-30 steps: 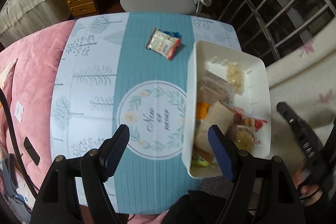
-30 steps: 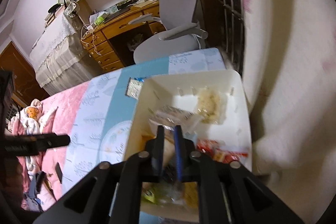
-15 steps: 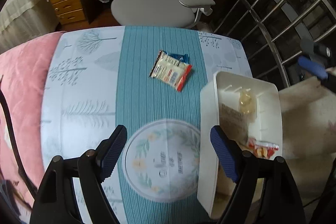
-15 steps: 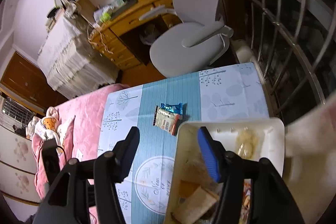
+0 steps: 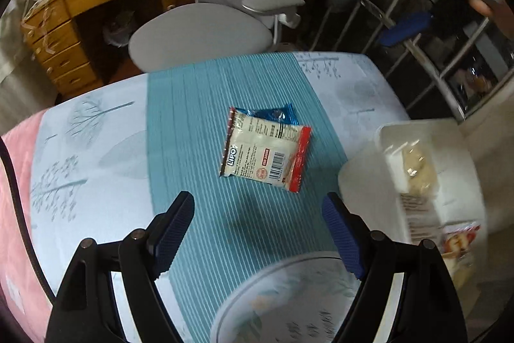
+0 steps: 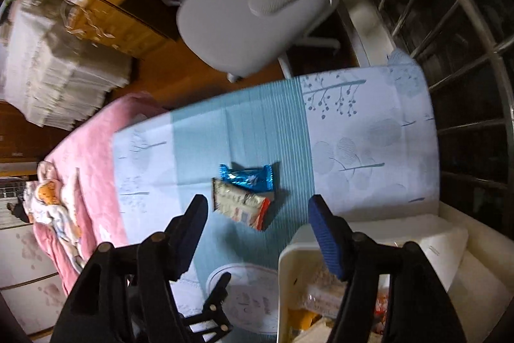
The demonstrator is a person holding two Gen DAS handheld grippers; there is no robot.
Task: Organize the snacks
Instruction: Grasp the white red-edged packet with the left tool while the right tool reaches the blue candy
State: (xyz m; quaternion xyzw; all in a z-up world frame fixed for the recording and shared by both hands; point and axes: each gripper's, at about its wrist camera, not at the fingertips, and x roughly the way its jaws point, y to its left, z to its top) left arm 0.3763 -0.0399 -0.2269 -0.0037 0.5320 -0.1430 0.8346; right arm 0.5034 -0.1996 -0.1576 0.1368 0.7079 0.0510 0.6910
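Note:
A white Lipo snack packet with red ends (image 5: pixel 265 155) lies on the teal strip of the table, on top of a blue packet (image 5: pixel 273 113). Both also show in the right wrist view: the white packet (image 6: pixel 239 204) and the blue packet (image 6: pixel 247 177). My left gripper (image 5: pixel 258 233) is open and empty, just short of the packets. My right gripper (image 6: pixel 257 222) is open and empty, high above them. A white bin (image 5: pixel 359 179) at the right holds several snacks; it also shows in the right wrist view (image 6: pixel 289 259).
A grey office chair (image 5: pixel 208 31) and a wooden desk (image 5: pixel 74 21) stand beyond the table's far edge. A metal window grille (image 5: pixel 443 66) is at the right. A pink quilt (image 6: pixel 86 150) lies left of the table.
Both grippers have moved forward toward the two packets. The right gripper was shut over the bin one second ago, opened, and has left the bin. The packets have not moved.

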